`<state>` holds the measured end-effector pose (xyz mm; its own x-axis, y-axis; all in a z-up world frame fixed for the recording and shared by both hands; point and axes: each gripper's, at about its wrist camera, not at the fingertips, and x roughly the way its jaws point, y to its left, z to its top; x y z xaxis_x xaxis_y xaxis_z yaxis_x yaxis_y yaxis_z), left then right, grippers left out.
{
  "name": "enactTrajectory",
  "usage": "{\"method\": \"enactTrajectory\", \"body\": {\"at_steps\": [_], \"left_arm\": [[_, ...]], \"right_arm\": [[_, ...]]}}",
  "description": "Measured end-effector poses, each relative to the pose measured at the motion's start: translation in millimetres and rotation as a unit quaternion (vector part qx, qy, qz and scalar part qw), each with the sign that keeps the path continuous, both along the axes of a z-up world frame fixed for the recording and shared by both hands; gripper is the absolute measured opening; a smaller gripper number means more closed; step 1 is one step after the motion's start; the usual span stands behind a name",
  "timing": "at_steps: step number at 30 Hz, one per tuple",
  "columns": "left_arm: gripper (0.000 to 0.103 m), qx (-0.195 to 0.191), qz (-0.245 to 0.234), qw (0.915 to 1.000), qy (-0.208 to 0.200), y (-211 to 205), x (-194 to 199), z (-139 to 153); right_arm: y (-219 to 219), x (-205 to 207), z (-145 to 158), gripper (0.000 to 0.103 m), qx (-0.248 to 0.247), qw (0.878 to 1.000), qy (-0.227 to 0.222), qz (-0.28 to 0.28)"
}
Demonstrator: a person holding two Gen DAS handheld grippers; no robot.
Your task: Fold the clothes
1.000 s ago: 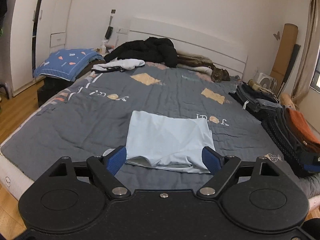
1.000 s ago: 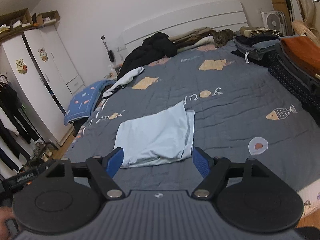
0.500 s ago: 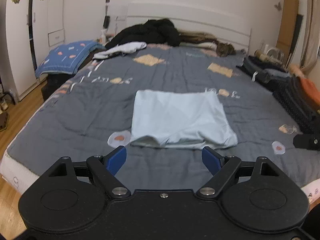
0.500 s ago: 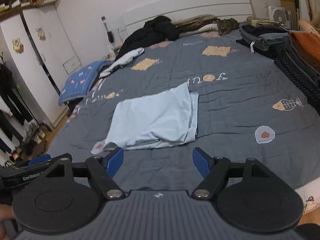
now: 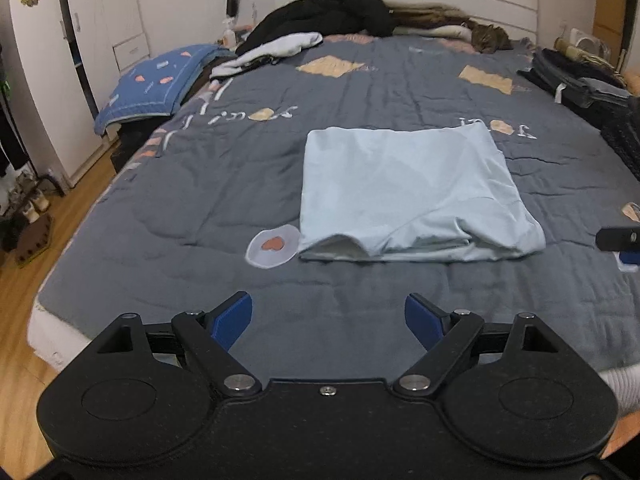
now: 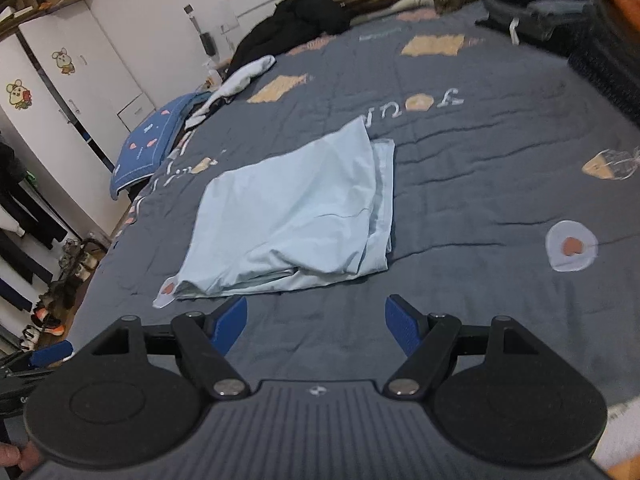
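Lying flat near the foot of the bed, one light-blue folded garment (image 5: 404,192) rests on the grey quilt (image 5: 224,184), roughly rectangular, with layered edges showing along its right side in the right wrist view (at least two layers visible there, exact count unclear). One garment only sits in the work area.

Counts elsewhere: one black jacket (image 5: 332,12) heaped by the headboard; one white garment (image 5: 276,50) crumpled beside it; one blue patterned cushion (image 5: 160,80) off the bed's left edge; one tabby cat (image 5: 490,40) curled near the headboard; one stack of dark folded clothes (image 5: 576,76) along the right edge. Two cartoon stickers on the white wardrobe (image 6: 72,92).

Left gripper (image 5: 328,320): fingers spread wide, blue pads well apart, nothing between them. It hangs above the quilt short of the garment's near edge, touching neither.

Right gripper (image 6: 316,320): fingers likewise spread wide and empty, held over bare quilt just short of the garment's near edge. No contact with the cloth.

Each gripper shows at the margin of the other's view (a black-and-blue tip at the far right of the left view, another at the lower left of the right view).
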<state>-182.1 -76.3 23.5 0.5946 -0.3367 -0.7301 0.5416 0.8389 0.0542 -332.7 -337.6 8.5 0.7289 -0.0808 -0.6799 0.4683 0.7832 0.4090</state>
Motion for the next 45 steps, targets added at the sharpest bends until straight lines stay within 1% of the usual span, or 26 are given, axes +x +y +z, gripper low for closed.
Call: {"method": "enactTrajectory", "body": {"at_steps": [6, 9, 11, 15, 18, 20, 24, 26, 27, 30, 33, 35, 36, 38, 39, 40, 42, 45], "left_arm": [[0.083, 0.017, -0.01, 0.999, 0.04, -44.4, 33.5, -14.5], [0.083, 0.027, -0.014, 0.9976, 0.062, -65.3, 49.9, -20.2], [0.083, 0.034, -0.01, 0.9959, 0.083, -70.8, 57.8, -14.5], [0.083, 0.029, -0.001, 0.9923, 0.12, -77.3, 74.9, 7.8], [0.083, 0.006, 0.006, 0.9883, 0.152, -76.8, 89.9, 28.9], [0.083, -0.02, 0.018, 0.9836, 0.178, -74.5, 101.8, 44.3], [0.082, -0.059, 0.048, 0.9727, 0.219, -68.1, 117.8, 76.8], [0.082, -0.071, 0.058, 0.9675, 0.236, -66.9, 123.6, 95.2], [0.082, -0.071, 0.063, 0.966, 0.24, -67.6, 126.8, 103.3], [0.081, -0.059, 0.085, 0.9684, 0.227, -72.9, 140.1, 126.5], [0.08, -0.052, 0.078, 0.9695, 0.226, -77.4, 159.6, 132.5], [0.076, -0.047, 0.071, 0.9697, 0.229, -80.4, 173.1, 134.4], [0.074, -0.045, 0.066, 0.9699, 0.23, -81.2, 180.5, 134.4], [0.065, -0.041, 0.056, 0.9706, 0.23, -80.0, 197.8, 130.9], [0.063, -0.036, 0.056, 0.9714, 0.228, -78.7, 206.8, 128.1], [0.058, -0.03, 0.056, 0.9726, 0.223, -77.4, 214.0, 125.7], [0.057, -0.018, 0.051, 0.9747, 0.217, -76.7, 230.0, 119.4], [0.056, -0.011, 0.038, 0.9728, 0.228, -79.2, 257.6, 102.4]], "right_arm": [[-42.3, 36.2, -26.8, 0.075, 0.022, 1.0, 0.009, 0.017], [-56.1, 52.8, -30.0, 0.075, 0.035, 0.998, 0.032, 0.032], [-64.0, 61.9, -26.0, 0.075, 0.048, 0.997, 0.047, 0.04], [-73.6, 78.2, -5.4, 0.075, 0.068, 0.993, 0.078, 0.05], [-79.2, 90.5, 18.8, 0.075, 0.079, 0.99, 0.099, 0.058], [-83.6, 98.4, 38.3, 0.075, 0.08, 0.989, 0.108, 0.066], [-96.1, 115.4, 77.9, 0.075, 0.076, 0.987, 0.122, 0.07], [-103.9, 124.6, 93.8, 0.075, 0.081, 0.986, 0.128, 0.068], [-108.2, 129.6, 100.9, 0.075, 0.085, 0.986, 0.131, 0.065], [-119.8, 145.2, 121.0, 0.075, 0.091, 0.984, 0.142, 0.058], [-124.8, 163.2, 133.2, 0.075, 0.071, 0.983, 0.162, 0.059], [-127.6, 175.3, 137.1, 0.075, 0.055, 0.982, 0.172, 0.062], [-129.7, 180.8, 137.2, 0.075, 0.049, 0.981, 0.177, 0.06], [-135.8, 193.3, 132.3, 0.075, 0.04, 0.98, 0.186, 0.051], [-139.5, 198.9, 128.8, 0.075, 0.037, 0.98, 0.189, 0.045], [-143.3, 204.6, 125.3, 0.075, 0.035, 0.98, 0.193, 0.038], [-151.6, 215.0, 114.9, 0.075, 0.031, 0.979, 0.202, 0.019], [-161.8, 230.8, 97.9, 0.075, 0.034, 0.977, 0.21, 0.005]]}}
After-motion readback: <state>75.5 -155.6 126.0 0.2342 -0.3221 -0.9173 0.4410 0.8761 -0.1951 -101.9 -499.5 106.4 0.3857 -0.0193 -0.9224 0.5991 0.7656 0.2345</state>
